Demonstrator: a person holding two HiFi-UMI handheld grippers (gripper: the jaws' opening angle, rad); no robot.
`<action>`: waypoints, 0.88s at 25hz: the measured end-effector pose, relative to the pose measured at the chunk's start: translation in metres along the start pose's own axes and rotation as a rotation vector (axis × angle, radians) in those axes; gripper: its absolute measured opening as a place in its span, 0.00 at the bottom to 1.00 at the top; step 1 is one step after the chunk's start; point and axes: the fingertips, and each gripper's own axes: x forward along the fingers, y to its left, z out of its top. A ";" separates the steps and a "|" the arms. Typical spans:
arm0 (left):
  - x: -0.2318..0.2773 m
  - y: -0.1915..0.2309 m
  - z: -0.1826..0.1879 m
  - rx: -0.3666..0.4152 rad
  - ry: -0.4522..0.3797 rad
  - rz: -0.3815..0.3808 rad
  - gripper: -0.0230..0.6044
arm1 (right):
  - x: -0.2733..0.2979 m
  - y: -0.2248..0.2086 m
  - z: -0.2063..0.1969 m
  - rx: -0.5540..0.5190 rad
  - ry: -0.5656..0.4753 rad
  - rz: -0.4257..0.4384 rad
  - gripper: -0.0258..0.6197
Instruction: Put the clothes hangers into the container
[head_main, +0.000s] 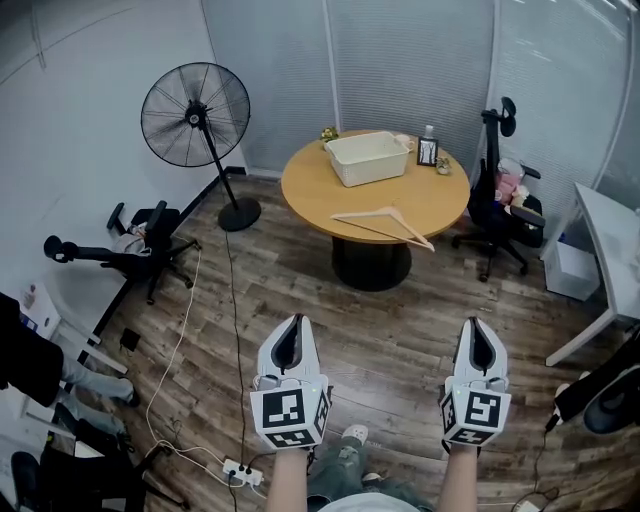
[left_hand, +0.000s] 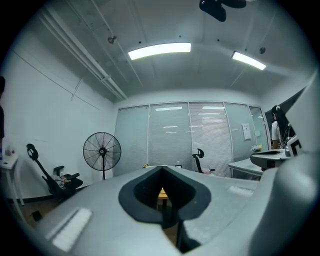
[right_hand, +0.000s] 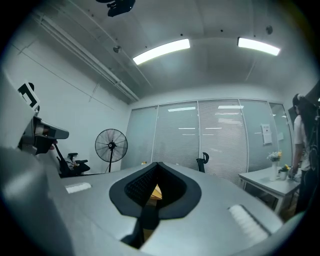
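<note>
Your left gripper (head_main: 294, 325) and right gripper (head_main: 475, 325) have jaws closed, empty. Expect the wooden hanger (head_main: 386, 213), 12 o'clock on the desk (head_main: 310, 185), to be light and rigid; grip its shoulder.

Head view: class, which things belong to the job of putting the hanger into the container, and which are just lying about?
For the job: hanger, container, table, left gripper, right gripper.
Lying about: fan, chair by the table, power strip.

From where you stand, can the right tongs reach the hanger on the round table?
Probably not yet: the hanger lies across open floor from the right tongs. Nothing blocks the way; step closer.
</note>
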 end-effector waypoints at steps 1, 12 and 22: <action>0.006 0.003 0.000 0.001 0.001 -0.001 0.04 | 0.006 0.001 -0.001 0.006 0.000 0.003 0.07; 0.088 0.043 0.002 0.000 -0.003 -0.025 0.04 | 0.089 0.031 -0.003 0.023 0.004 0.056 0.42; 0.141 0.061 -0.013 -0.010 0.034 -0.065 0.04 | 0.137 0.049 -0.016 0.020 0.055 0.066 0.58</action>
